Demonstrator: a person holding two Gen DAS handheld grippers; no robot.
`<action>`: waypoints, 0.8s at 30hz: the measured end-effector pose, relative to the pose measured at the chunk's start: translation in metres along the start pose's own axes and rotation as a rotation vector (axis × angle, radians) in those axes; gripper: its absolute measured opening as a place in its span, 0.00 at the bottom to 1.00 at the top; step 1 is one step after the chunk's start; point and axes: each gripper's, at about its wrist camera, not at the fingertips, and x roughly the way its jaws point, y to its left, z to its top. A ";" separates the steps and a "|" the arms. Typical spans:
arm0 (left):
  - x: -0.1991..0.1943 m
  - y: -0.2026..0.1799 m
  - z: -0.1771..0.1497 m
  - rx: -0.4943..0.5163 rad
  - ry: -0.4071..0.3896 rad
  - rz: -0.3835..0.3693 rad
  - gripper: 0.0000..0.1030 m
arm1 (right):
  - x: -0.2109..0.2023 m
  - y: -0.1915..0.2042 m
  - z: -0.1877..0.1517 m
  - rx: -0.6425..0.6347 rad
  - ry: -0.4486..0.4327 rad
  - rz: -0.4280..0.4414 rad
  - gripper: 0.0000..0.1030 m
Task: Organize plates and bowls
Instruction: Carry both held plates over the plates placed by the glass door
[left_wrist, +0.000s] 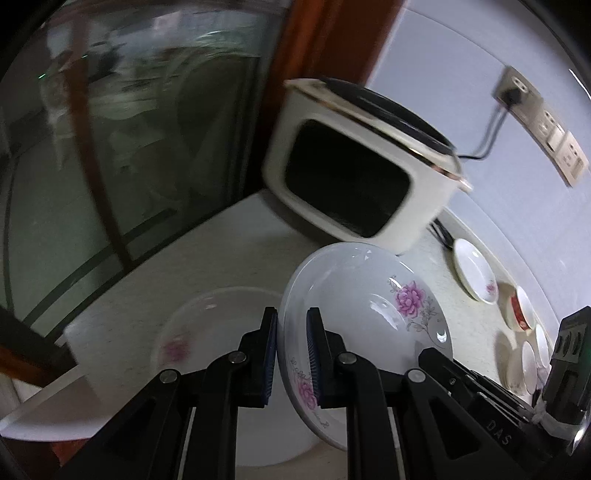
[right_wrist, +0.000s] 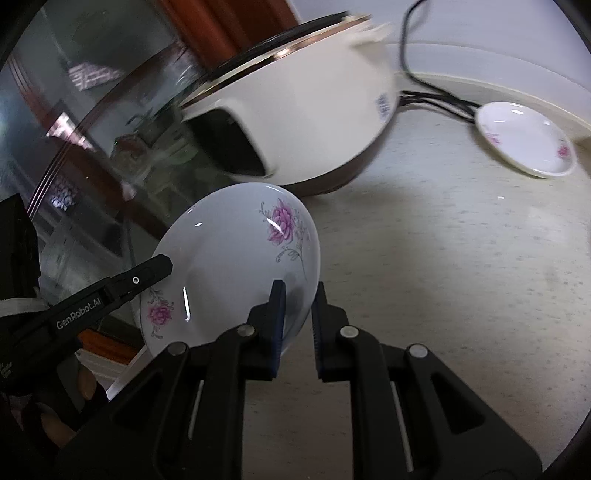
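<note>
White floral plate (left_wrist: 354, 306), held tilted above the worktop (right_wrist: 443, 258) before the cooker (left_wrist: 354, 158): left tool (left_wrist: 291, 354) and right tool (right_wrist: 299, 321) each clenched on its rim. Step: carrying. Next: lower onto the matching plate (left_wrist: 207, 325) at near left.

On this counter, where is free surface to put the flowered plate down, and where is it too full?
Free: the wide bare counter between the rice cooker and the small plate. Another plate lies on the white board by the glass door. Crowded: the row of bowls along the wall. Both grippers hold the flowered plate.
</note>
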 end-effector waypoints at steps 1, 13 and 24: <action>-0.002 0.006 0.000 -0.009 -0.003 0.009 0.15 | 0.003 0.003 0.001 -0.006 0.004 0.004 0.16; -0.008 0.050 -0.008 -0.101 0.006 0.088 0.16 | 0.035 0.035 0.000 -0.102 0.066 0.046 0.17; -0.010 0.070 -0.014 -0.145 0.018 0.119 0.18 | 0.053 0.048 0.005 -0.162 0.106 0.059 0.17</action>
